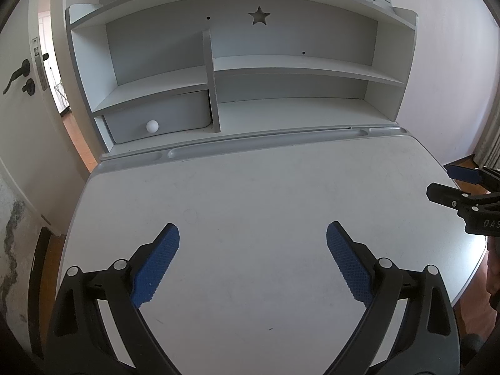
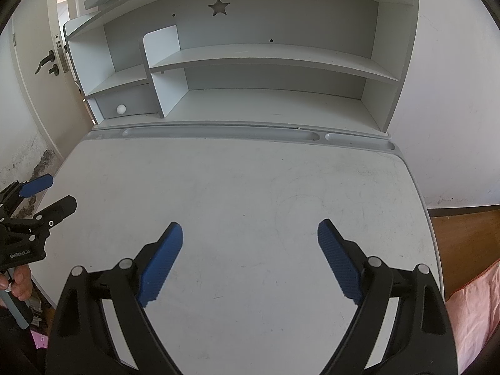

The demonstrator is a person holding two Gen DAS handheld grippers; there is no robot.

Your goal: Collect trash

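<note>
Both grippers hang over the white tabletop [image 1: 250, 193], side by side, and neither carries a thing. The left gripper [image 1: 252, 234] has its jaws spread wide, blue ribbed pads [image 1: 156, 265] facing each other across bare desk surface. Same story on the right gripper [image 2: 250, 232]: jaws released and wide apart, with only scuffed tabletop between them. Each gripper shows at the edge of the other's view, the right one off to the right of the left wrist camera, the left one at the far left of the right wrist camera with the person's hand [image 2: 20, 282] wrapped round its handle.

As for trash, I can't pick out any piece of it on the tabletop from either view, so there is no long axis or heading to call. The surface shows faint scratches and a couple of tiny dark specks, too small to name.

Straight ahead of both grippers, along the back edge of the tabletop, runs a grey pencil groove [image 1: 259, 143], its length going left to right. Behind it stands the shelf unit [image 1: 387, 72] with a star cutout [image 1: 259, 15] in its back panel. Low on the left side sits a drawer [image 1: 175, 112] with a round white knob [image 1: 152, 126]. A white door [image 1: 18, 118] with a dark handle [image 1: 17, 75] stands off to the left, and wooden floor [image 2: 459, 237] shows to the right.
</note>
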